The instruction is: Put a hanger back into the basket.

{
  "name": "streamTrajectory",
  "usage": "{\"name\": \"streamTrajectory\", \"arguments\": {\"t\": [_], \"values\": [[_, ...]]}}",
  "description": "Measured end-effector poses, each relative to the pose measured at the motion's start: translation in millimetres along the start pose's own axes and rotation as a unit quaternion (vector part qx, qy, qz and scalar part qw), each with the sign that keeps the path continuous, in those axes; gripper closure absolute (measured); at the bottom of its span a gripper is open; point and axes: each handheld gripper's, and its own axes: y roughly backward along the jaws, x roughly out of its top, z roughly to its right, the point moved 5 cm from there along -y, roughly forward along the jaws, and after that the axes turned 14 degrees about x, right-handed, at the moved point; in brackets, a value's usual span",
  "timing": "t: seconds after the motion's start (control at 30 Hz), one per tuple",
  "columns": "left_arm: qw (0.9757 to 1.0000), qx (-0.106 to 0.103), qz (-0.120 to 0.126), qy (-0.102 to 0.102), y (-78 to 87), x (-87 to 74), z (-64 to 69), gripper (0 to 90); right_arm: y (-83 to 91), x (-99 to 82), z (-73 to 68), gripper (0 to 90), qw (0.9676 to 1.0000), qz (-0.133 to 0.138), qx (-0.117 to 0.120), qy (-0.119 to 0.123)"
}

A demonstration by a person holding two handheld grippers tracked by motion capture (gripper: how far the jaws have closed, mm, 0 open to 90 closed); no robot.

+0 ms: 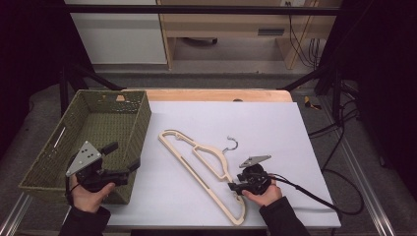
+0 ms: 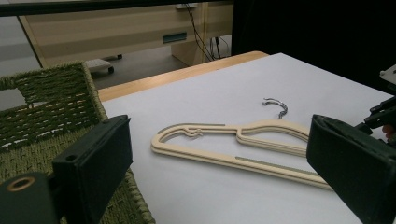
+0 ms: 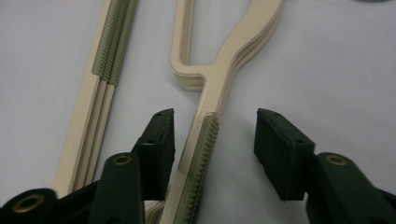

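- Left hand-held gripper [image 1: 123,157] – held by the person's left hand [image 1: 87,192] at the near-left bench corner, over the near right end of the woven basket [image 1: 49,157]; jaws wide apart, nothing btwn them. Grey three-cornered plate on top faces up.
- Left gripper view: both black jaws frame the scene, one over the basket's [image 2: 46,102] weave, the other at the right edge; hangers [image 2: 224,149] lie btwn them farther off on the sheet.
- Basket – green woven, rectangular, on the left side of the bench, partly off the white sheet [image 1: 275,128]. Can't tell if anything is inside.
- White sheet covers most of the bench [image 1: 216,95]; bare wood strip along the far edge.
- Hangers [image 1: 196,157] – cream plastic, stacked flat at the centre of the sheet, lying diagonally far-left to near-right. Metal hook [image 1: 231,144] points toward the far-right. Grey-green ribbed strips on the arms.
- Right hand-held gripper [image 1: 235,186] – in the person's right hand [image 1: 263,193] at the near-right, low at the hangers' near end; cable [image 1: 314,196] trails off to the right.
- Right gripper view: jaws apart, straddling one hanger arm [image 3: 210,126] w/ its ribbed strip; inner jaw just beside the arm, other jaw clear of it. Not closed on it. Bottom bar [image 3: 100,93] lies outside the jaws.
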Motion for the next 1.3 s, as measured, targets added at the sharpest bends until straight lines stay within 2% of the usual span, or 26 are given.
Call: {"name": "streamTrajectory", "arguments": {"t": [0.13, 0.2, 0.27, 0.3, 0.37, 0.4, 0.47, 0.53, 0.57, 0.7, 0.83, 0.93, 0.97, 1.0, 1.03, 1.13, 1.23, 1.27, 1.3], "values": [[1.0000, -0.003, -0.003, -0.002, -1.4, -0.5, 2.5, 6.9, -3.2, -1.6, 1.6, 58.6, 0.9999, -0.011, -0.002, 0.000], [1.0000, -0.003, -0.003, -0.003, -1.8, -0.5, 3.1, 6.9, -2.9, -1.6, -0.5, 62.9, 0.9998, -0.012, 0.010, -0.014], [1.0000, -0.004, -0.006, -0.006, -3.0, -1.0, 5.0, 6.9, -3.5, -1.2, 0.1, 66.8, 0.9998, -0.010, 0.011, -0.015], [0.9999, -0.005, -0.006, -0.006, -3.4, -1.2, 5.7, 6.9, -4.3, -0.8, -0.6, 70.0, 0.9996, -0.007, 0.021, -0.021], [0.9999, -0.005, -0.007, -0.007, -3.6, -1.5, 6.0, 6.9, -4.0, -0.7, -1.0, 71.2, 0.9993, -0.009, 0.024, -0.025], [0.9999, -0.005, -0.008, -0.008, -3.8, -1.5, 6.3, 6.9, -3.5, 0.0, -0.5, 74.6, 0.9991, -0.005, 0.021, -0.037], [0.9999, -0.006, -0.007, -0.008, -3.8, -1.5, 6.4, 6.9, -2.1, 0.5, 1.0, 75.0, 0.9992, -0.002, 0.016, -0.036], [0.9999, -0.006, -0.007, -0.007, -3.5, -1.3, 6.2, 6.9, 0.8, 1.9, -0.1, 76.3, 0.9984, 0.002, 0.012, -0.056], [0.9999, -0.006, -0.006, -0.006, -3.3, -1.2, 6.2, 6.9, 1.8, 2.1, 0.8, 76.6, 0.9987, 0.007, 0.016, -0.049], [0.9999, -0.006, -0.005, -0.006, -3.0, -0.7, 7.0, 7.0, 7.7, 3.9, 0.4, 78.5, 0.9980, 0.014, 0.010, -0.060], [0.9999, -0.010, -0.006, -0.009, -3.3, 0.0, 10.6, 7.2, 11.9, 4.5, 1.5, 80.3, 0.9981, 0.015, 0.000, -0.059], [0.9998, -0.015, -0.007, -0.013, -5.1, 1.3, 17.8, 7.5, 14.3, 5.7, -1.0, 80.4, 0.9982, 0.021, 0.008, -0.056], [0.9996, -0.022, -0.009, -0.015, -7.8, 2.0, 24.8, 7.9, 16.4, 6.3, -1.0, 80.5, 0.9984, 0.023, 0.009, -0.052], [0.9996, -0.022, -0.009, -0.015, -7.8, 2.0, 24.8, 8.0, 17.8, 6.6, -1.6, 80.5, 0.9983, 0.024, 0.010, -0.051], [0.9993, -0.029, -0.015, -0.019, -12.2, 3.0, 34.7, 8.0, 19.1, 7.0, -2.0, 80.6, 0.9983, 0.026, 0.010, -0.050], [0.9984, -0.042, -0.027, -0.026, -21.5, 7.3, 51.7, 8.7, 23.6, 8.9, -3.5, 80.7, 0.9983, 0.037, 0.013, -0.044], [0.9970, -0.054, -0.036, -0.042, -34.5, 12.2, 70.0, 8.7, 26.9, 9.8, -4.5, 80.9, 0.9983, 0.042, 0.014, -0.038], [0.9970, -0.054, -0.036, -0.042, -34.5, 12.2, 70.0, 8.7, 27.7, 9.9, -5.0, 80.9, 0.9983, 0.043, 0.016, -0.037], [0.9963, -0.061, -0.041, -0.045, -45.2, 15.4, 82.1, 8.8, 28.4, 9.8, -5.2, 80.9, 0.9983, 0.042, 0.014, -0.037]]}}
